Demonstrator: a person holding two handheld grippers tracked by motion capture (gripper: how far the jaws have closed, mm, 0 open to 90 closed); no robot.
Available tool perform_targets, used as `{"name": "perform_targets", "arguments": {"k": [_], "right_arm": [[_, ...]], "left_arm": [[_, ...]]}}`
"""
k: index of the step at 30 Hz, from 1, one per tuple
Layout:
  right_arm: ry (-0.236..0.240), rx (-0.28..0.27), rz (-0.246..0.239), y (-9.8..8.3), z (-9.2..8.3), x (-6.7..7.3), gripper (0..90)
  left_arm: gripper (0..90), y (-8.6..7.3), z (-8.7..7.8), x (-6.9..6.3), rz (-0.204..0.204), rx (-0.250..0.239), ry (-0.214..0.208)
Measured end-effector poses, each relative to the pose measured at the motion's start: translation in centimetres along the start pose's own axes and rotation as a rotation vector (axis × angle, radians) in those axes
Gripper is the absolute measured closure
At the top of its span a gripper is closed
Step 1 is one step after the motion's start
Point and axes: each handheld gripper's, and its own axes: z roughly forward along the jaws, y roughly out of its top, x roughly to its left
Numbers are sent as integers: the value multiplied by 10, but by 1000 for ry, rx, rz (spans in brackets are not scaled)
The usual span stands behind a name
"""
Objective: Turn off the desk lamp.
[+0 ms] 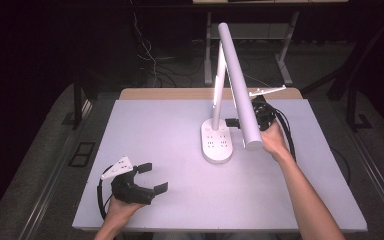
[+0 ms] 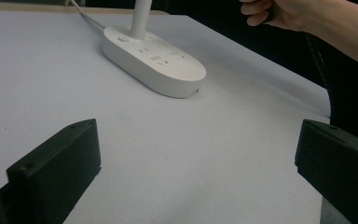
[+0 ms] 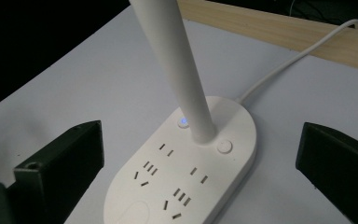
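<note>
A white desk lamp stands mid-table on an oval base (image 1: 216,142) with several socket slots on top. Its stem (image 1: 219,90) rises to a long tubular head (image 1: 237,80) that slants toward me. My right gripper (image 1: 236,124) is open just right of the base, partly hidden behind the head. In the right gripper view the base (image 3: 186,172) lies between the wide-apart jaws, a small blue light (image 3: 183,122) glows beside the stem (image 3: 175,60), and a round button (image 3: 224,146) sits on the stem's other side. My left gripper (image 1: 153,177) rests open and empty at the front left.
The white table top (image 1: 155,125) has a wooden strip (image 3: 270,32) along its far edge. The lamp's white cable (image 3: 298,58) runs off over it. Cables and metal table legs (image 1: 285,65) lie on the dark floor behind. The person's right hand (image 2: 279,11) shows beyond the base (image 2: 156,60).
</note>
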Motion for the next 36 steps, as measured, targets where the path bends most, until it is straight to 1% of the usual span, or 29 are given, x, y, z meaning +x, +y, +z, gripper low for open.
{"name": "perform_targets", "arguments": {"k": [2, 5, 6, 9, 10, 12, 15, 16, 17, 19, 20, 22, 25, 26, 27, 28, 30, 32, 36], "right_arm": [[6, -4, -1, -1, 3, -4, 80], [0, -5, 12, -1, 7, -8, 93], [0, -3, 12, -1, 9, -9, 158], [-4, -9, 24, -1, 12, -13, 166], [-4, -3, 26, -1, 13, -14, 171], [-4, 5, 26, -1, 16, -16, 215], [-2, 15, 32, 0, 19, -18, 253], [-1, 13, 25, 0, 21, -19, 290], [1, 13, 29, 0, 23, -20, 312], [-6, 18, 30, 1, 26, -22, 338], [-6, 28, 39, 1, 27, -22, 357], [-13, 44, 41, 1, 30, -23, 403], [-20, 46, 47, 0, 33, -27, 462], [-20, 48, 53, -1, 35, -29, 502], [-20, 48, 53, -1, 35, -29, 502], [-19, 49, 53, -1, 36, -30, 522], [-20, 49, 52, -2, 38, -32, 579], [-9, 46, 52, -3, 40, -32, 633], [-3, 51, 46, -3, 46, -30, 746]], "left_arm": [[0, 0, 0, 1, -3, -2, 3], [0, 0, -1, 1, -1, -1, 3], [0, 0, -1, 1, -2, -1, 2], [0, 0, 0, 1, -1, -1, 1], [0, 0, -1, 1, -1, -2, 2], [0, 0, -1, 1, -3, -4, 2], [0, 0, -1, 2, -3, -5, 3], [0, 0, -1, 2, -4, -5, 4], [0, 0, -1, 2, -4, -5, 4], [0, 0, -1, 2, -9, -8, 3], [0, 0, -1, 2, -9, -8, 3], [0, 0, -1, 2, -9, -8, 4], [0, 0, -2, 2, -8, -8, 4], [0, 0, -2, 2, -8, -8, 4], [0, 0, -2, 2, -9, -10, 3], [0, 0, -2, 3, -6, -9, 4], [0, 0, -2, 3, -6, -9, 5], [0, 0, -2, 3, -6, -8, 5], [0, 0, -2, 3, -7, -8, 4]]}}
